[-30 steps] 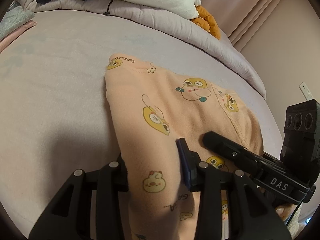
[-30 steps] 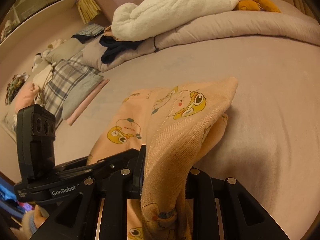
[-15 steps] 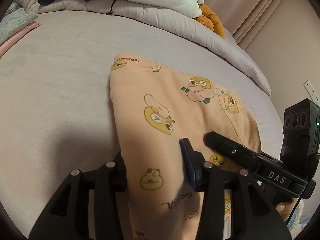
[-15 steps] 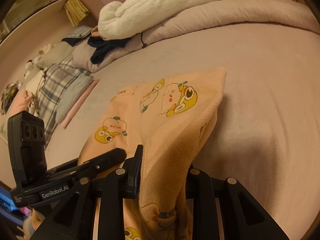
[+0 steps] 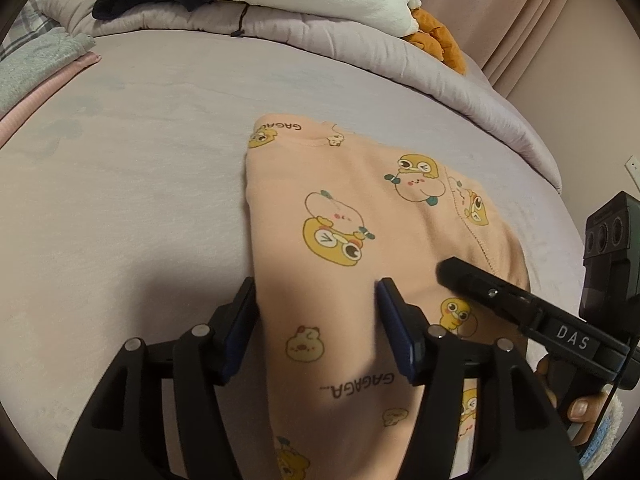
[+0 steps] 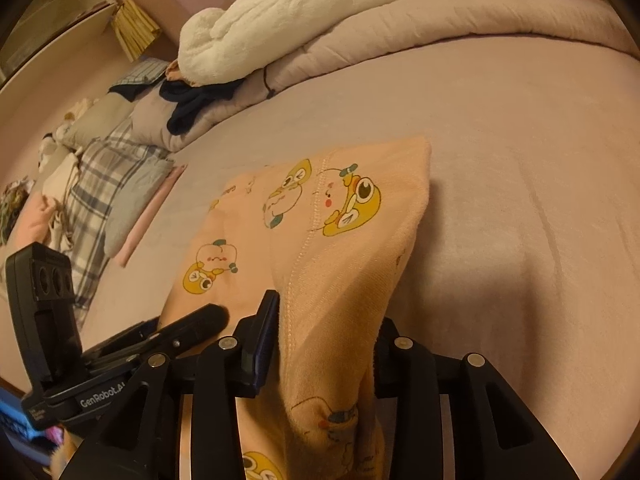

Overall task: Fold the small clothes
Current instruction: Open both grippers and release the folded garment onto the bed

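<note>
A small peach garment (image 5: 352, 248) printed with yellow cartoon ducks lies partly folded on the mauve bed sheet (image 5: 120, 200). My left gripper (image 5: 316, 312) stands open astride the garment's near left part, its blue-padded fingers (image 5: 394, 332) spread on either side of the cloth. The right gripper's body (image 5: 520, 312) shows at the right. In the right wrist view the garment (image 6: 320, 216) drapes up between the fingers of my right gripper (image 6: 326, 320), which straddle its right fold with a gap; the cloth still rides between them. The left gripper (image 6: 120, 352) shows at lower left.
A rolled mauve duvet (image 6: 440, 24) with a white fleece blanket (image 6: 288, 16), dark clothes (image 6: 192, 100) and an orange plush (image 5: 436, 36) lies along the far side. Plaid and pink folded bedding (image 6: 104, 184) sits at the left. A wall with a socket (image 5: 634, 166) is at the right.
Both grippers have drawn back toward me along the garment. The left jaws have opened wider. The raised right fold has sunk lower toward the bed.
</note>
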`<state>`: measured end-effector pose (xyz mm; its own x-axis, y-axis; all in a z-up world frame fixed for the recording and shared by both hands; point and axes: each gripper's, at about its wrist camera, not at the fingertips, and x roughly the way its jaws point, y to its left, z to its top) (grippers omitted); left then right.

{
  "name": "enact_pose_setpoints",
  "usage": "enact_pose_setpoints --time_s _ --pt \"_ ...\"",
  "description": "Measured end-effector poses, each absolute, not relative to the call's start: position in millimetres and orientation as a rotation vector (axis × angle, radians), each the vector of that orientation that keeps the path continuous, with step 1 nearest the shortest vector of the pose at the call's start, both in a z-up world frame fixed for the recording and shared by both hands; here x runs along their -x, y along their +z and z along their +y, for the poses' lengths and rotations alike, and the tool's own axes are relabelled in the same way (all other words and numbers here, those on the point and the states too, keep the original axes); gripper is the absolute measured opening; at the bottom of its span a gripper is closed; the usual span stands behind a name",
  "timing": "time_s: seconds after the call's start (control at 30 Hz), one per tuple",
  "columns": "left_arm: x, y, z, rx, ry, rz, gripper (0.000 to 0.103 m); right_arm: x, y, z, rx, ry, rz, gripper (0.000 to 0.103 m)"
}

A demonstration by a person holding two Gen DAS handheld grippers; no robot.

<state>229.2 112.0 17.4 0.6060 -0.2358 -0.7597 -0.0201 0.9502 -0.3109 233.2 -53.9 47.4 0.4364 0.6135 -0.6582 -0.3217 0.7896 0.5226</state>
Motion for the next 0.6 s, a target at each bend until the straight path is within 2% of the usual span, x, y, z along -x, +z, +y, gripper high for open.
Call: enact_pose_setpoints --time_s 0.23,0.6 --pt "-220 18 114 0.285 -0.082 0.922 0.069 -230 50 -61 -0.338 0.569 0.951 0.036" --pt "-206 17 115 0.261 -0.043 0.931 0.072 -224 51 -62 -0.33 0.548 0.955 0.036"
